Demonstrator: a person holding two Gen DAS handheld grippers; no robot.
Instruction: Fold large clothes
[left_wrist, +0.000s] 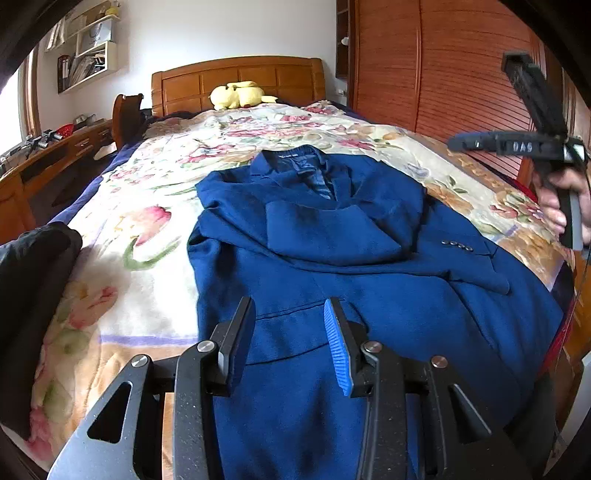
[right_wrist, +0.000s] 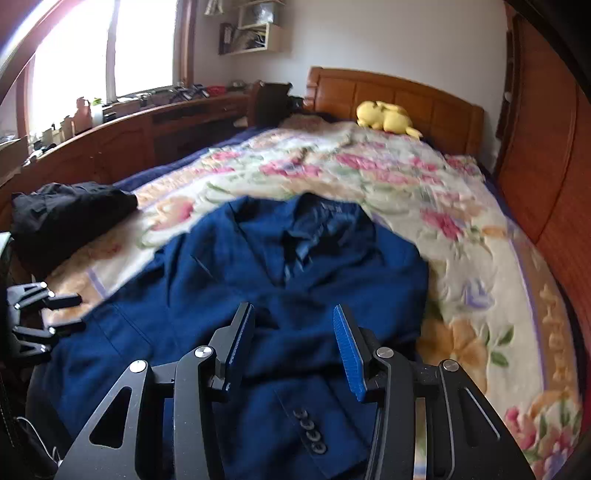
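A navy blue suit jacket (left_wrist: 332, 266) lies front up on the floral bed cover, collar toward the headboard, both sleeves folded across its chest. A sleeve cuff with several buttons (left_wrist: 458, 245) lies on its right side. My left gripper (left_wrist: 290, 314) is open and empty, just above the jacket's lower part. My right gripper (right_wrist: 293, 325) is open and empty above the jacket (right_wrist: 258, 280), over the buttoned sleeve (right_wrist: 310, 428). In the left wrist view the right gripper's body (left_wrist: 517, 147) is held high at the right. The left gripper (right_wrist: 62, 314) shows at the left edge of the right wrist view.
The floral bed cover (left_wrist: 155, 229) spreads under the jacket. A black garment (right_wrist: 70, 221) lies at the bed's left edge. A yellow plush toy (left_wrist: 240, 94) sits by the wooden headboard. A wooden desk (right_wrist: 140, 133) stands left, a wooden wardrobe (left_wrist: 443, 74) right.
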